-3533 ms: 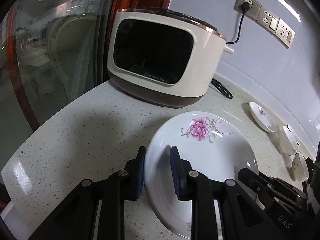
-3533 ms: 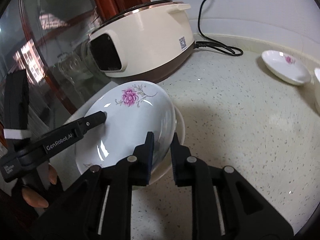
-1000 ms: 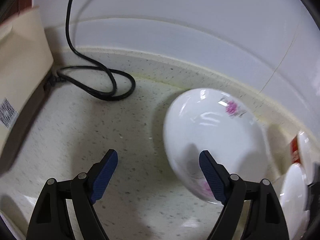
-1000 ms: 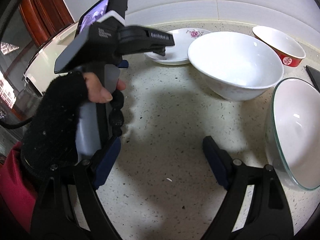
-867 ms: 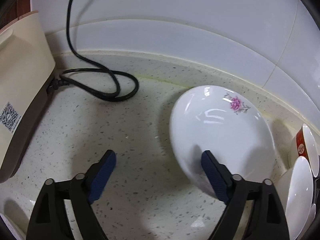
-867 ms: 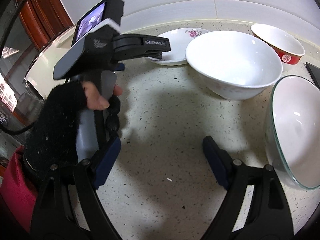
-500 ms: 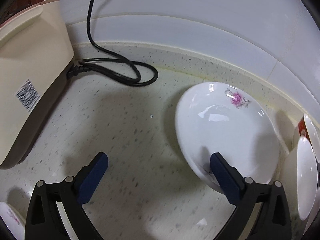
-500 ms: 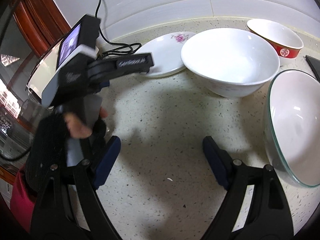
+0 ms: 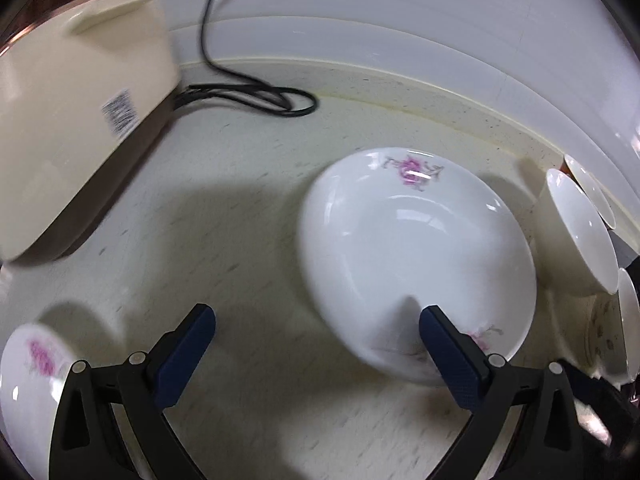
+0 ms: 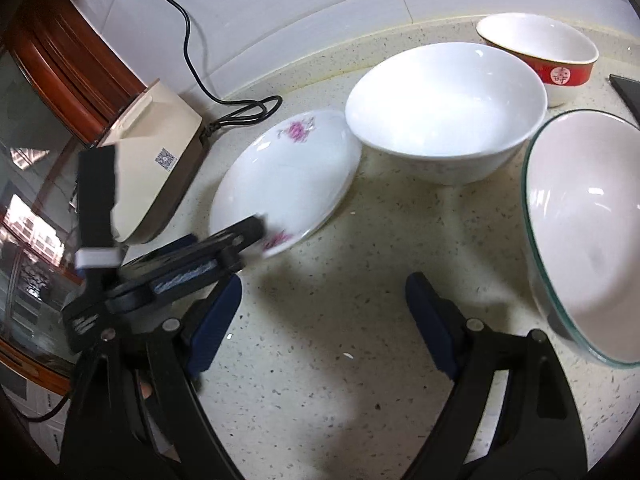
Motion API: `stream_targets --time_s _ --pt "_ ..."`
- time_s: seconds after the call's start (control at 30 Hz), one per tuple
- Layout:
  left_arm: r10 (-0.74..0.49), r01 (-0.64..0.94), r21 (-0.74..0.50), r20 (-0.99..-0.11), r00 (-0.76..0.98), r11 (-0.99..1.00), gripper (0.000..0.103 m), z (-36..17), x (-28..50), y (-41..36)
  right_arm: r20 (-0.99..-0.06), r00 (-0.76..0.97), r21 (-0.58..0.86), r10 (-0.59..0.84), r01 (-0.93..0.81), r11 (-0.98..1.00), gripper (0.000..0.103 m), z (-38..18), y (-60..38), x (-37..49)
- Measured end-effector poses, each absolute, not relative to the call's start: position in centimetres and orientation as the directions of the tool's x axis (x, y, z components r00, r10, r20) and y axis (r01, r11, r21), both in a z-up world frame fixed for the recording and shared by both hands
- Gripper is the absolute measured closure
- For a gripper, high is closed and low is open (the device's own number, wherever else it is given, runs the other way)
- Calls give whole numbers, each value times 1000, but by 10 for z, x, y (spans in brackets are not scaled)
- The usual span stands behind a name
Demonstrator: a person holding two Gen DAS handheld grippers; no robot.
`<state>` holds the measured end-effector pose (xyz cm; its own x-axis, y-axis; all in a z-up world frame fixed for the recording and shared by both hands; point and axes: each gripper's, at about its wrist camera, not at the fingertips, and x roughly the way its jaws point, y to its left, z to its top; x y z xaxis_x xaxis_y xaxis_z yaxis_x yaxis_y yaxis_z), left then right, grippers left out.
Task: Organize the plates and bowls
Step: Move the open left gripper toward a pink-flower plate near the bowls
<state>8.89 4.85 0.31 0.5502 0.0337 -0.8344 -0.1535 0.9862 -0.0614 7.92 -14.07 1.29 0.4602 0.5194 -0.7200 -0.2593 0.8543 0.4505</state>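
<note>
A white plate with pink flowers [image 9: 416,256] lies on the speckled counter; it also shows in the right wrist view [image 10: 288,180]. My left gripper [image 9: 316,328] is open and empty, its right finger over the plate's near rim. My right gripper [image 10: 324,300] is open and empty above bare counter. A large white bowl [image 10: 444,108], a red bowl [image 10: 540,52] and a glass-rimmed bowl [image 10: 584,220] stand to the right. A second flowered plate [image 9: 36,372] lies at the lower left of the left wrist view.
A cream rice cooker [image 9: 76,112] with a black cord [image 9: 248,96] stands at the left by the tiled wall. Wooden cabinet frames and glass [image 10: 48,64] bound the counter's left end. The left gripper's handle [image 10: 160,264] sits just left of my right gripper.
My left gripper has pulled back and swung left from the flowered plate, bringing the rice cooker and the second plate into view. Both grippers let go of the earlier plate and opened wide.
</note>
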Motion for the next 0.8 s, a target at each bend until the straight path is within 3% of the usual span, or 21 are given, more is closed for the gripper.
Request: stream_targets --time_s 0.33,0.47,0.8 --pt "-57 19 -56 -820 569 998 0 2 55 36 -669 498 499 552 -248 830 17 18 -149 75" --pt "-168 167 -89 -817 551 982 0 3 48 21 -677 510 473 530 -249 845 17 17 -146 74" --pt "-183 98 -155 -791 584 983 0 9 60 42 -651 534 491 539 -246 836 17 16 -144 77"
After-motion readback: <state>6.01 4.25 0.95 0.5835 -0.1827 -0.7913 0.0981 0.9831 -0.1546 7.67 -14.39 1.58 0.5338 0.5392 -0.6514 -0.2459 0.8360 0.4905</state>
